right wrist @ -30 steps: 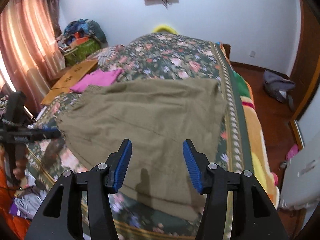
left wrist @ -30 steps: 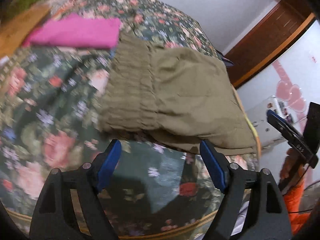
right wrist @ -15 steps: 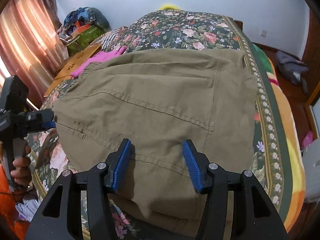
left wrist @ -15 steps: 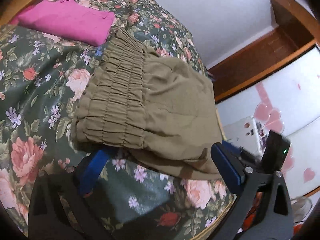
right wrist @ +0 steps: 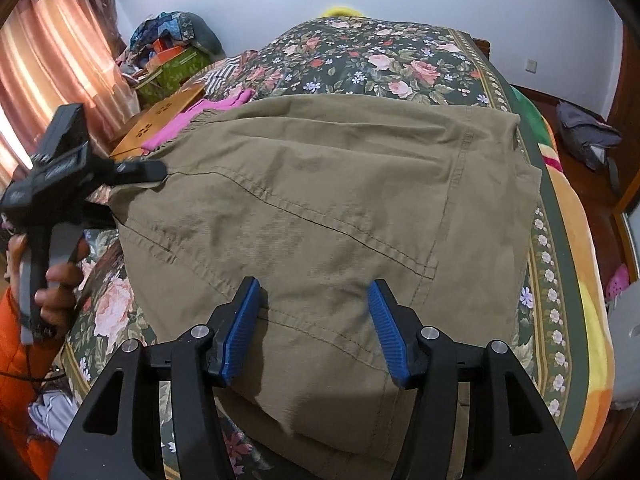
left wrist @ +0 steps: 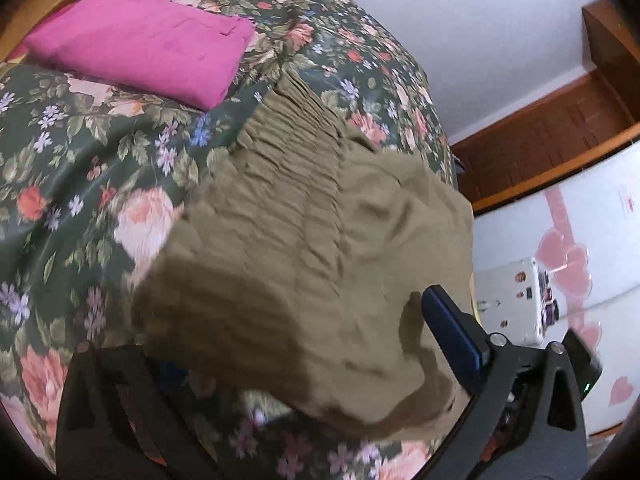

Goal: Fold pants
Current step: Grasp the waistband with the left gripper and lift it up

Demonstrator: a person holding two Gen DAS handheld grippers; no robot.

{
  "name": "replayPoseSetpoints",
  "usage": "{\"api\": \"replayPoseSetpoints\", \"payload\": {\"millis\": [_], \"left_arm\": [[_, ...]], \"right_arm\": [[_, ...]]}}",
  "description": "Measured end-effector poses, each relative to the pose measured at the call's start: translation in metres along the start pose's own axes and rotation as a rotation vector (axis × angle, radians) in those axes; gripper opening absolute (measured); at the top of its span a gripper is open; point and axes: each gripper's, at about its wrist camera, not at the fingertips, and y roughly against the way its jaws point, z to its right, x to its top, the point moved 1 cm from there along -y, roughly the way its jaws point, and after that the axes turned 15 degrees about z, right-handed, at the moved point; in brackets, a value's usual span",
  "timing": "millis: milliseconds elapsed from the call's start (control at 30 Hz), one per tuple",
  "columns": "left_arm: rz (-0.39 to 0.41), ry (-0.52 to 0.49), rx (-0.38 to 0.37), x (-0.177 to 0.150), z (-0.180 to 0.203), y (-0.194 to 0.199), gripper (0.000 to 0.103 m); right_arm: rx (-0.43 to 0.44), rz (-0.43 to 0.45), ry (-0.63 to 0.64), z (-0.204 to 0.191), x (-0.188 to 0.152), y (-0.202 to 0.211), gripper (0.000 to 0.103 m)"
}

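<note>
Left wrist view: olive pants (left wrist: 320,264) lie on the floral bed (left wrist: 72,168), their gathered waistband draped over the left tool (left wrist: 304,364), hiding one finger; its grip cannot be told. Right tool (right wrist: 314,328) hovers wide apart over the cloth, holding nothing. Pink garment (left wrist: 136,44) lies beyond.

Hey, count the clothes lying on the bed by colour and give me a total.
Olive pants: 1
Pink folded garment: 1
Total: 2, on the floral bedspread
</note>
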Motion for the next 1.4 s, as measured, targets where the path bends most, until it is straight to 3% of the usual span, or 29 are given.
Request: {"api": "replayPoseSetpoints", "payload": {"millis": [200, 367, 500, 667, 967, 1167, 1400], "left_arm": [[0.03, -0.035, 0.035, 0.005, -0.005, 0.005, 0.057], [0.074, -0.136, 0.045, 0.001, 0.008, 0.024, 0.042], [0.157, -0.254, 0.116, -0.003, 0.021, 0.049, 0.039], [0.252, -0.325, 0.212, -0.006, 0.015, 0.092, 0.038], [0.409, -0.44, 0.387, -0.019, -0.001, 0.169, 0.037], [0.474, -0.516, 0.395, -0.028, 0.015, 0.193, 0.037], [0.499, -0.556, 0.291, -0.025, 0.05, 0.192, 0.037]], "right_arm": [[0.001, 0.004, -0.016, 0.003, 0.002, 0.0, 0.053], [-0.004, -0.004, -0.016, 0.001, 0.004, 0.002, 0.053], [-0.018, -0.016, 0.001, -0.004, 0.008, 0.004, 0.053], [-0.013, -0.002, 0.049, -0.022, 0.022, 0.007, 0.053], [0.127, 0.062, 0.104, -0.09, 0.056, -0.014, 0.053], [0.212, -0.027, 0.183, -0.141, 0.042, -0.053, 0.053], [0.267, -0.121, 0.27, -0.164, 0.018, -0.067, 0.056]]}}
